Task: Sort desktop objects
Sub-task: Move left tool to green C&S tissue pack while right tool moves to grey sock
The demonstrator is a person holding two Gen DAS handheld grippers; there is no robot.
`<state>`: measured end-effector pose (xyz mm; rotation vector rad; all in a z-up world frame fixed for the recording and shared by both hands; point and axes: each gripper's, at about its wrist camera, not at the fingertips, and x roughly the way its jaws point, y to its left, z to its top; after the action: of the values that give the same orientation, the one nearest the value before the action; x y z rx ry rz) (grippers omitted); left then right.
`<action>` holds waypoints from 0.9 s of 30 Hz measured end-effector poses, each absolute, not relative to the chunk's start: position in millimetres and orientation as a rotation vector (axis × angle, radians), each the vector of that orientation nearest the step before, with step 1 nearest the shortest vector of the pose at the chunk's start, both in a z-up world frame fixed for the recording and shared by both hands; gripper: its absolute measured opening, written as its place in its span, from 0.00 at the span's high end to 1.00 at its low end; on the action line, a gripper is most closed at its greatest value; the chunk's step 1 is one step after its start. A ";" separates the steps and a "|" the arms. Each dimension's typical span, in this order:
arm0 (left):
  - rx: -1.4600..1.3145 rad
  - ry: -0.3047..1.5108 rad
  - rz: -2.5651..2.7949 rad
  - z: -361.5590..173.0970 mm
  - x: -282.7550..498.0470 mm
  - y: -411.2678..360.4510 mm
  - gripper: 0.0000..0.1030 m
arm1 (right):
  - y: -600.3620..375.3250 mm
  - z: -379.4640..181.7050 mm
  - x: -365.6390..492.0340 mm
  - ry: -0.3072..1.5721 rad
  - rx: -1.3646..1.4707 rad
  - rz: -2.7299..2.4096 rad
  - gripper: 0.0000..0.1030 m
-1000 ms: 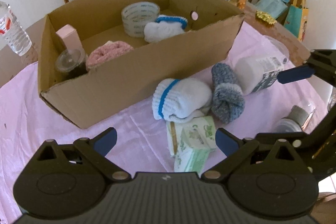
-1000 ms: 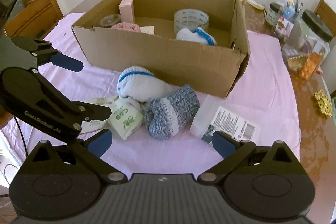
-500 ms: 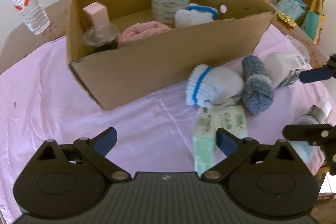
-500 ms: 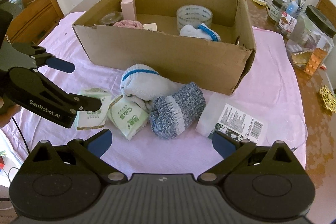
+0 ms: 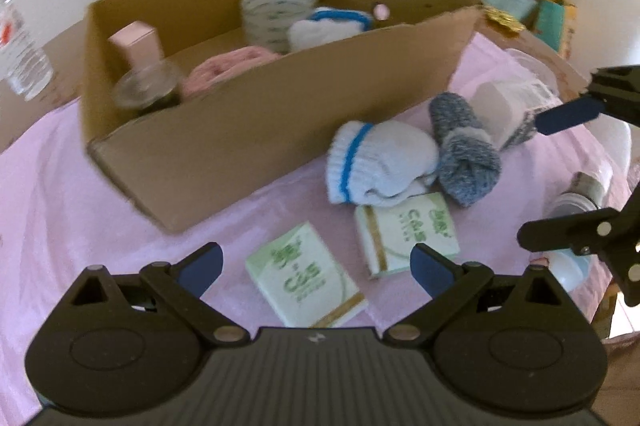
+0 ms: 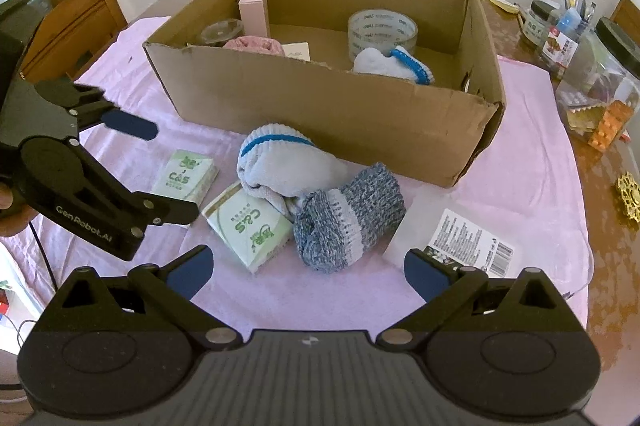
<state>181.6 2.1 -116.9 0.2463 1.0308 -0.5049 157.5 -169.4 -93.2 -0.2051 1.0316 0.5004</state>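
Tissue packs, two flat green-and-white plastic-wrapped ones, lie on the pink tablecloth (image 6: 532, 162) in front of the open brown cardboard box (image 6: 332, 114): the nearer tissue pack (image 5: 306, 282) sits between the spread fingers of the left gripper (image 5: 316, 266), the second tissue pack (image 5: 406, 234) just beside it, touching the white rolled sock with a blue stripe (image 5: 376, 162). A grey-blue knitted sock roll (image 6: 348, 216) leans against the white one, and a white plastic bottle with a printed label (image 6: 460, 238) lies on its side next to it. Both grippers are released and hold nothing; the right gripper (image 6: 306, 270) hangs over the grey sock and the bottle

The tissue packs look light and squashy with a slick wrapper, so a pinch across the short sides, near the middle, seems safest; a grip on the flat faces could slide. The socks are soft and will compress, best taken across the thick of the roll. The bottle looks stiff and smooth and may roll when nudged
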 end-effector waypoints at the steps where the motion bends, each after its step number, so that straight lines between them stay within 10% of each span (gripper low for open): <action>1: 0.251 1.023 -0.525 -118.3 183.6 0.0 0.03 | -169.5 -93.7 157.2 1.034 -0.205 0.499 0.00; 27: 0.410 1.093 -0.738 -147.4 163.8 0.6 0.03 | -168.8 -109.6 155.8 1.098 -0.217 0.563 0.00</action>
<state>163.8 0.6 -147.4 0.4103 1.0927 -0.7384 155.8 -168.8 -109.6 -0.2168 1.0975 0.5632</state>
